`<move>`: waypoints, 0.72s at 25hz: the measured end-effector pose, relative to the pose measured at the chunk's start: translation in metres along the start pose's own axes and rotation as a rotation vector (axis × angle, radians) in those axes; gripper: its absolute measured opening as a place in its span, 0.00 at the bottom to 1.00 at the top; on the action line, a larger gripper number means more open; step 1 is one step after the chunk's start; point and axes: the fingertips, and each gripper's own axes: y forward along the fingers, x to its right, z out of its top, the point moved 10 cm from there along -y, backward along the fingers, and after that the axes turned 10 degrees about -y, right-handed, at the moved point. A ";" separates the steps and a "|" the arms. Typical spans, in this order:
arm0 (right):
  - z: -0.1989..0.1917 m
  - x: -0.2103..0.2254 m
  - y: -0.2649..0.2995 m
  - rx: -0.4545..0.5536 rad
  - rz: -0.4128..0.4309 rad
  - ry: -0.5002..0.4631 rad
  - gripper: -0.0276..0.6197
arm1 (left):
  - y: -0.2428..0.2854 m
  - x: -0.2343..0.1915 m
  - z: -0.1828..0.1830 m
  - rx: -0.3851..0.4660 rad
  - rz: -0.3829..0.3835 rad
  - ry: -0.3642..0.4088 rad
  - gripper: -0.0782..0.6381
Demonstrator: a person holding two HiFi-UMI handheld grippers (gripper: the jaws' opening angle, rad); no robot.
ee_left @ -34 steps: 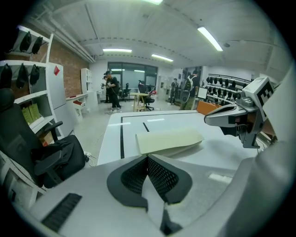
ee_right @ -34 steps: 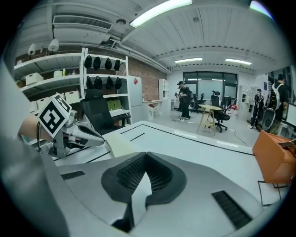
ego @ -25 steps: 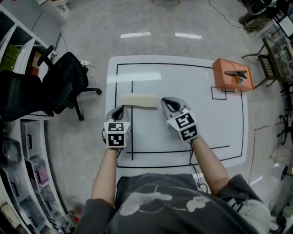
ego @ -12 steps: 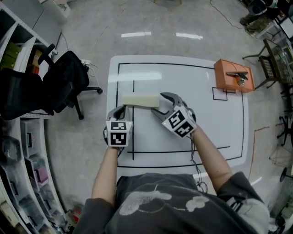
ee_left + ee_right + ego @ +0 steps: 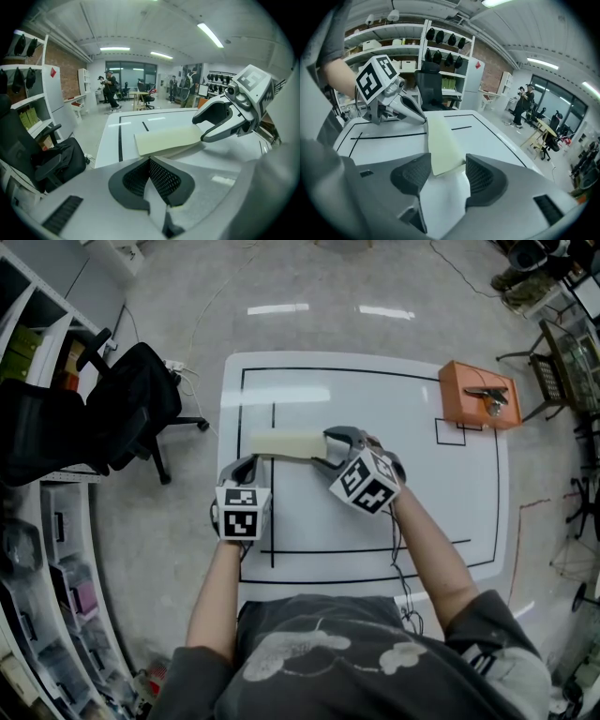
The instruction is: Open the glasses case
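Fingers of the right gripper (image 5: 447, 168) are closing around the right end of the glasses case (image 5: 284, 443), likely to grip it for opening, and are not visibly squeezing yet. The left gripper (image 5: 150, 164) is clenched on nothing just below the case's left end, probably to brace it. The case lies mid-frame on the white table (image 5: 422, 484), with its long axis running left-right in the head view.

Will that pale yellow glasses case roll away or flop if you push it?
Probably no rolling: the glasses case lies long and flat on the table. It looks stiff, its edges straight from end to end. A smooth case on a glossy top may slide, so the right gripper, jaws closing around one end, should steady it.
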 end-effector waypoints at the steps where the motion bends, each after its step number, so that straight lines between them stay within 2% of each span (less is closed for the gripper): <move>1: 0.001 0.002 0.000 -0.006 0.016 0.007 0.40 | 0.000 0.000 0.000 0.000 0.000 0.000 0.11; 4: 0.001 0.004 0.000 -0.019 0.047 0.020 0.39 | 0.000 -0.001 -0.001 -0.002 -0.001 -0.001 0.11; 6: 0.002 0.008 -0.002 -0.015 0.021 0.039 0.39 | 0.000 -0.001 -0.001 -0.004 -0.003 -0.001 0.11; 8: 0.002 0.015 -0.005 -0.014 -0.044 0.050 0.05 | 0.001 0.000 -0.001 -0.007 -0.004 0.001 0.11; 11: 0.001 0.016 -0.006 -0.014 -0.046 0.017 0.07 | 0.001 0.000 -0.001 -0.008 -0.005 0.000 0.11; 13: 0.002 0.013 -0.005 -0.004 -0.011 0.002 0.20 | 0.001 0.000 0.000 -0.009 -0.006 0.000 0.11; 18: 0.004 0.007 -0.001 0.001 -0.001 -0.056 0.35 | 0.001 0.000 -0.001 -0.010 -0.010 -0.003 0.11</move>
